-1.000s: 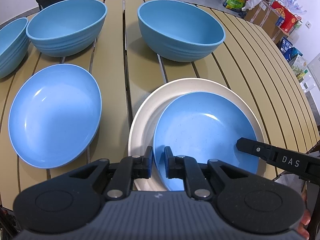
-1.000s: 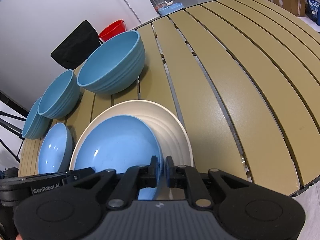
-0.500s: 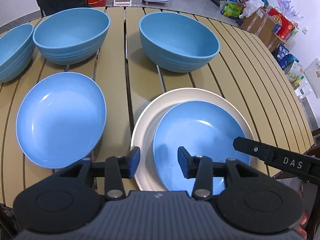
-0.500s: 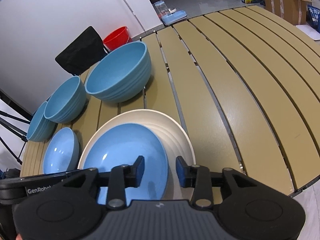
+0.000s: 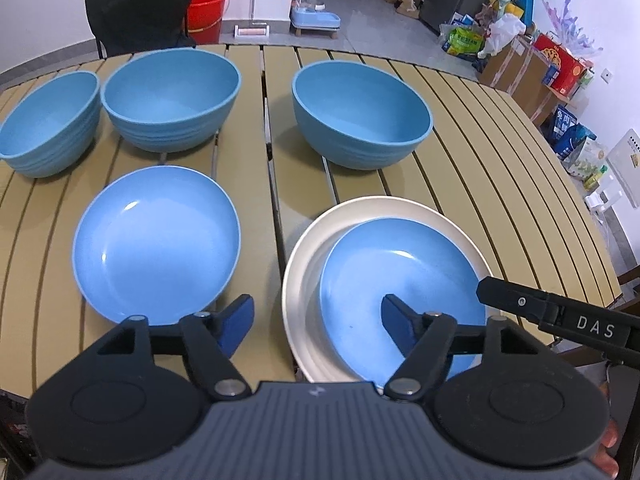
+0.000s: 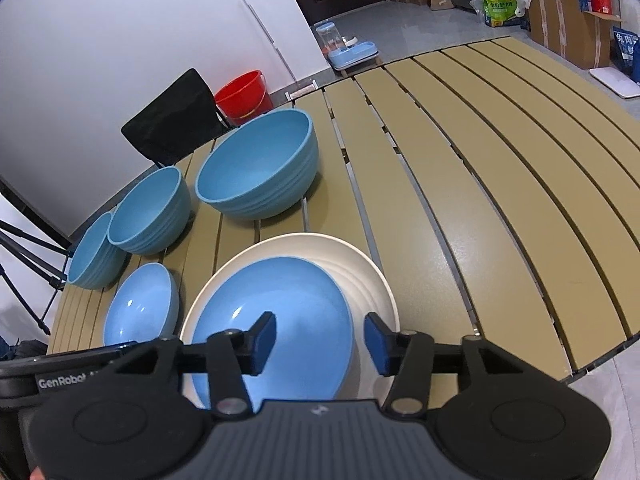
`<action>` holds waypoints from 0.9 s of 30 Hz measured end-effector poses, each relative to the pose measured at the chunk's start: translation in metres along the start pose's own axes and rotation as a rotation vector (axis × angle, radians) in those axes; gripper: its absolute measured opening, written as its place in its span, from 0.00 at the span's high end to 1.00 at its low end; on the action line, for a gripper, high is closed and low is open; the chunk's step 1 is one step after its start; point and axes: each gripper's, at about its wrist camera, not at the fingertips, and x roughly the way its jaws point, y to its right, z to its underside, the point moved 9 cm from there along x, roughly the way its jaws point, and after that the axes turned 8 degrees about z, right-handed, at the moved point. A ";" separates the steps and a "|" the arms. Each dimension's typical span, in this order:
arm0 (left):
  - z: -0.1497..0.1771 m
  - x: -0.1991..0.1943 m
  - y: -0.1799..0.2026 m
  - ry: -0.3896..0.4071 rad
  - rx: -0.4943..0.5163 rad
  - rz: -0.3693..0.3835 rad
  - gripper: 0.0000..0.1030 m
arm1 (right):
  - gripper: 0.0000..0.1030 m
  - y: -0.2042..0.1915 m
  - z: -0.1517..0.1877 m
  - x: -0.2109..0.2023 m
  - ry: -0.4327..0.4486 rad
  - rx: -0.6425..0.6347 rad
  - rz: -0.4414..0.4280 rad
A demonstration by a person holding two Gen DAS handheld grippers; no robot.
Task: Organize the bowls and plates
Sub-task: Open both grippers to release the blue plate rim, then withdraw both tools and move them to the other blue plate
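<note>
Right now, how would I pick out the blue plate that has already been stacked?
Start at the slatted tan table; near its front edge lies a big cream plate. The stacked blue plate lies inside it, whereas the other blue plate rests directly on the slats.

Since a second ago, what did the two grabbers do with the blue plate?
Both let go. The left gripper and right gripper had pinched the near rim of the blue plate; now their jaws are opening with nothing pressed between them, and both have lifted up and back. The blue plate stays inside the white plate. The other blue plate and three bowls haven't moved.
</note>
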 end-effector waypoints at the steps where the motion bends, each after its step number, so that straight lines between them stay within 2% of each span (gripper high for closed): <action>1: 0.000 -0.003 0.000 0.005 0.003 -0.002 0.27 | 0.50 -0.001 0.001 -0.002 0.004 -0.002 0.001; 4: 0.001 -0.011 -0.001 0.017 0.009 -0.011 0.22 | 0.45 -0.002 0.004 -0.009 0.012 -0.007 0.005; 8: 0.005 -0.021 -0.004 0.036 0.011 -0.017 0.14 | 0.23 -0.002 0.007 -0.019 0.036 -0.003 0.017; 10: 0.007 -0.027 -0.005 0.041 0.016 -0.022 0.08 | 0.22 -0.002 0.009 -0.025 0.048 -0.005 0.020; 13: 0.010 -0.037 -0.005 0.058 0.028 -0.031 0.06 | 0.14 -0.003 0.011 -0.031 0.056 -0.003 0.023; 15: 0.011 -0.044 -0.005 0.069 0.030 -0.033 0.02 | 0.13 -0.005 0.012 -0.036 0.065 -0.005 0.025; 17: 0.014 -0.050 -0.007 0.079 0.032 -0.036 0.00 | 0.02 -0.006 0.014 -0.040 0.065 -0.005 0.019; 27: 0.033 -0.082 -0.016 0.096 0.039 -0.079 0.00 | 0.00 -0.018 0.026 -0.062 0.084 -0.026 0.029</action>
